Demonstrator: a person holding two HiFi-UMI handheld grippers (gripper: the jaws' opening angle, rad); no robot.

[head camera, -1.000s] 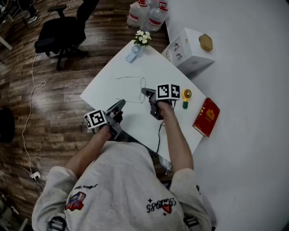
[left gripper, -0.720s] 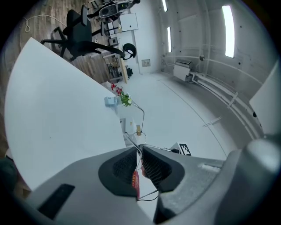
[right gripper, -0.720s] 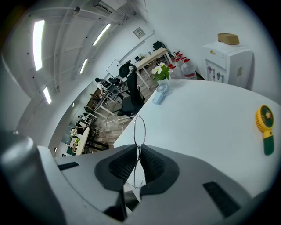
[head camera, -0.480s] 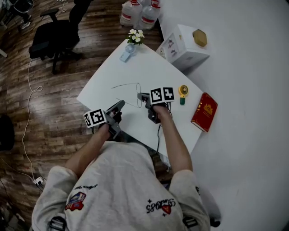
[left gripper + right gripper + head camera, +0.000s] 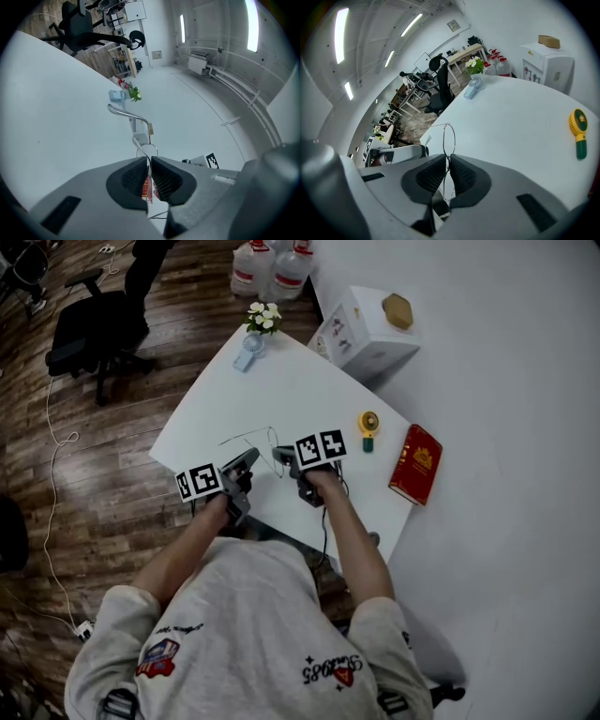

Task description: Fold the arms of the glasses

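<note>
A dim room with a wood floor (image 5: 103, 456) holds a white table (image 5: 281, 381), set cornerwise to the person. At its far side stand a white box (image 5: 366, 329) and a small bunch of flowers (image 5: 262, 317). A red book (image 5: 415, 463) and a little yellow fan (image 5: 368, 427) lie to the right.

Both forearms reach over the near edge and angle inward. The left gripper (image 5: 249, 461) lies almost level and points up and to the right in the head view. The right gripper (image 5: 281, 457) tips downward and points to the left. Their tips nearly meet.

The glasses (image 5: 449, 138) are held between the two grippers over the near part of the table. The front rim is at the right gripper and one arm (image 5: 123, 112) runs off to the left in the head view. The right jaws are pinched on the wire rim beside a lens. The left jaws have just been closing and now clamp the thin wire between their pads.

A second ago the left gripper was clear of the glasses. Both arms of the glasses then stretched leftward, farther up the table.
</note>
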